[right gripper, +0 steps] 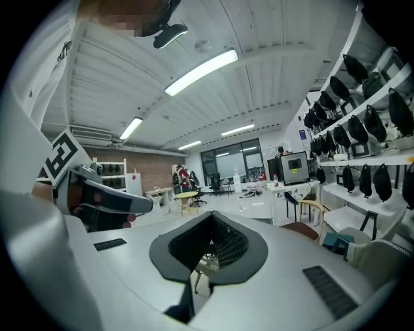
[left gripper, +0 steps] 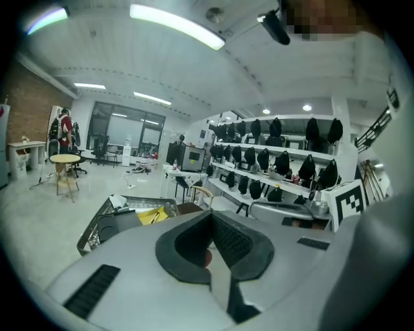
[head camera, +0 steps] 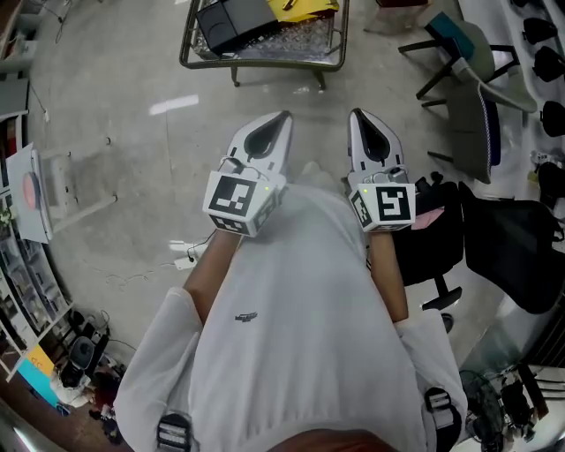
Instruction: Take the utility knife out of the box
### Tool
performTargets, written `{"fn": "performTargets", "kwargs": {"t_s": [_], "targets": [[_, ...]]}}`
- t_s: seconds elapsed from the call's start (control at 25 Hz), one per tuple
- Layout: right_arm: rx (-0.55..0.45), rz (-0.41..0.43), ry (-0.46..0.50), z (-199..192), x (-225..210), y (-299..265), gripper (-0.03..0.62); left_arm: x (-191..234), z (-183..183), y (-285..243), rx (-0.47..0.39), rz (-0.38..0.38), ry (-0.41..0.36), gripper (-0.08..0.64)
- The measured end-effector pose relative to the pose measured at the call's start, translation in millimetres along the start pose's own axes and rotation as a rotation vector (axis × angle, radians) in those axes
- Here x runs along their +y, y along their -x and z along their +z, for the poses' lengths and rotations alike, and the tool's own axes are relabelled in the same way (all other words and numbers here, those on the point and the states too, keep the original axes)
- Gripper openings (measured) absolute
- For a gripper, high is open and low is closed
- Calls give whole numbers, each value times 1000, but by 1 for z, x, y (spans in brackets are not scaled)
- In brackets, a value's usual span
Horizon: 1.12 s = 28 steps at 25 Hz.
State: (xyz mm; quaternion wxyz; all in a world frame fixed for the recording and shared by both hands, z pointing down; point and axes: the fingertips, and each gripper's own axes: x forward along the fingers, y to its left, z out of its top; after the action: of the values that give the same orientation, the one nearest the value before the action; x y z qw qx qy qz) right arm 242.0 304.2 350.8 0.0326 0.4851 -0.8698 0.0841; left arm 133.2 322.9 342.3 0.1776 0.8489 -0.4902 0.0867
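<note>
The cart (head camera: 265, 64) stands ahead on the floor, well apart from the person. It carries a black box (head camera: 231, 21) beside a yellow item (head camera: 305, 7). The knife is not visible and is presumably inside the box. The left gripper (head camera: 281, 116) and right gripper (head camera: 357, 115) are held side by side at the chest, jaws together and empty, probably a carrying posture for the approach.

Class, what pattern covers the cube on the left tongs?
The cube bears black-and-white square markers; head view.
</note>
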Motion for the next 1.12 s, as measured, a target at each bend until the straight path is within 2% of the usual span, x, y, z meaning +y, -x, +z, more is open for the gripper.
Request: {"fn": "performTargets", "kwargs": {"t_s": [0.16,0.44,0.64,0.92,1.12], "targets": [[-16,33,-3,-2,5,-1,-2,10,-4,11,-22,54,15,-2],[15,64,0,-2,24,-49,-2,66,0,10,-29,98,57,-3],[36,53,-4,-4,19,-108,-2,113,19,-27,-39,79,61,-2],[35,48,-7,10,24,-207,-2,193,69,-70,-52,44,55,-2],[44,2,-17,21,29,-277,-1,257,99,-93,-51,11,51,-2]]}}
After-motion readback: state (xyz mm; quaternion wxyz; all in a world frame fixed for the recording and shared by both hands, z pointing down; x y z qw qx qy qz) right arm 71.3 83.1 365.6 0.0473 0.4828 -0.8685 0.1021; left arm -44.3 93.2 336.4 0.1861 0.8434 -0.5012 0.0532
